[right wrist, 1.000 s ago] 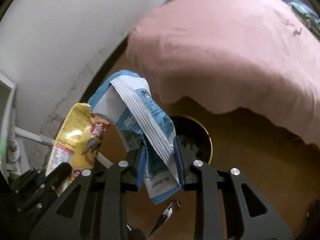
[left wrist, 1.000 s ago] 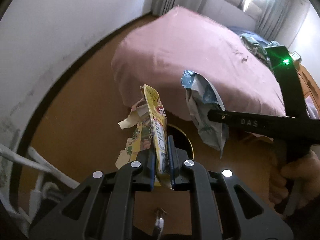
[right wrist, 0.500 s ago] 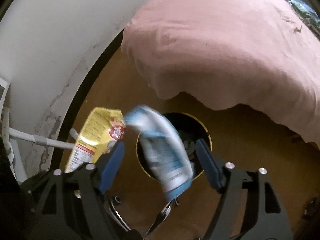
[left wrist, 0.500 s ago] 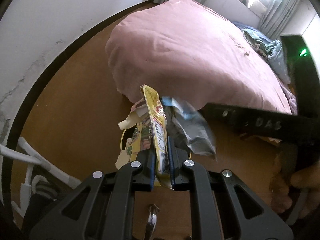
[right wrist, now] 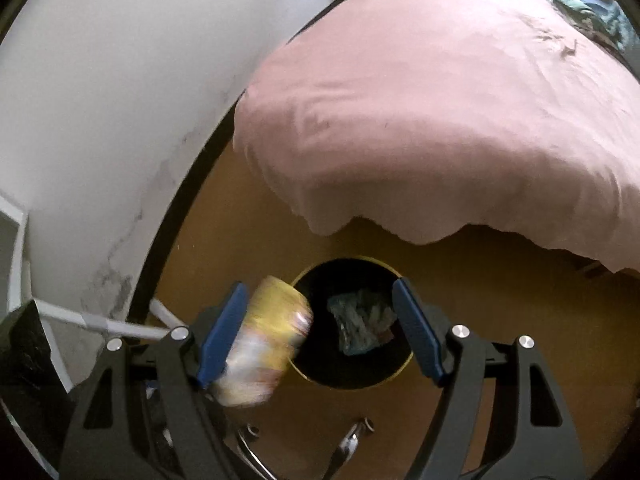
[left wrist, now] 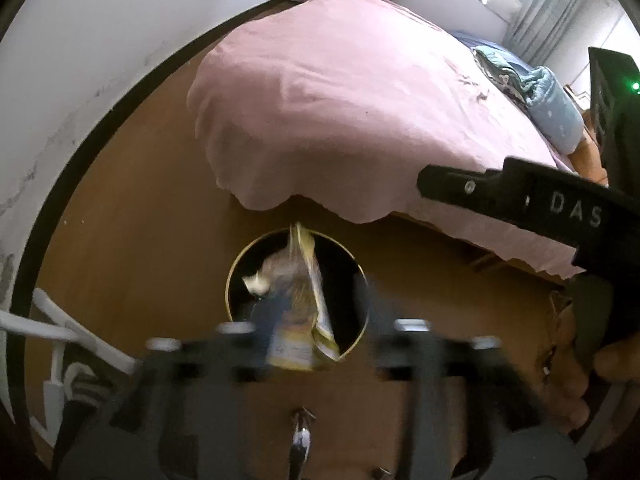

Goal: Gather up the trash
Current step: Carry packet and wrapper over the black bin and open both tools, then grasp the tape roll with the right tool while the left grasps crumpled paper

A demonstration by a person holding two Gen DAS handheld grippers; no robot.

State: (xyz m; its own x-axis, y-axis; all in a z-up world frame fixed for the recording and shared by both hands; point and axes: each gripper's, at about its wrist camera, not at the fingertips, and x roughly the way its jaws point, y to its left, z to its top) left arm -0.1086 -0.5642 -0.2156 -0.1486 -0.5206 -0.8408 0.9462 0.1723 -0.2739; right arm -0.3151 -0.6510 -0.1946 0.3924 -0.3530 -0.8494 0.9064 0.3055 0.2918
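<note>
I hold both grippers over a round black bin [left wrist: 240,276] with a thin gold rim, standing on the wooden floor [left wrist: 132,208] just in front of the bed, whose pink sheet [left wrist: 340,112] hangs down near the bin's far edge.

My left gripper [left wrist: 316,316] is blurred in its own view; its jaws are opening, and the yellow snack wrapper [left wrist: 310,280] sits loose between them, on edge above the mouth of the bin, with no pad pressing on it. From my right wrist the same wrapper [right wrist: 268,340] appears as a yellow smear at the bin's left rim, just beside my blue left pad.

My right gripper [right wrist: 320,334] stands wide apart and grips nothing. Straight below it, a crumpled blue-grey wrapper [right wrist: 360,322] lies at the bottom of the bin [right wrist: 320,364].

In the left view my right gripper's black body [left wrist: 520,200] reaches in from the right, with my hand [left wrist: 576,360] on its handle. White tubing [left wrist: 60,332] runs along the wall at the left.
</note>
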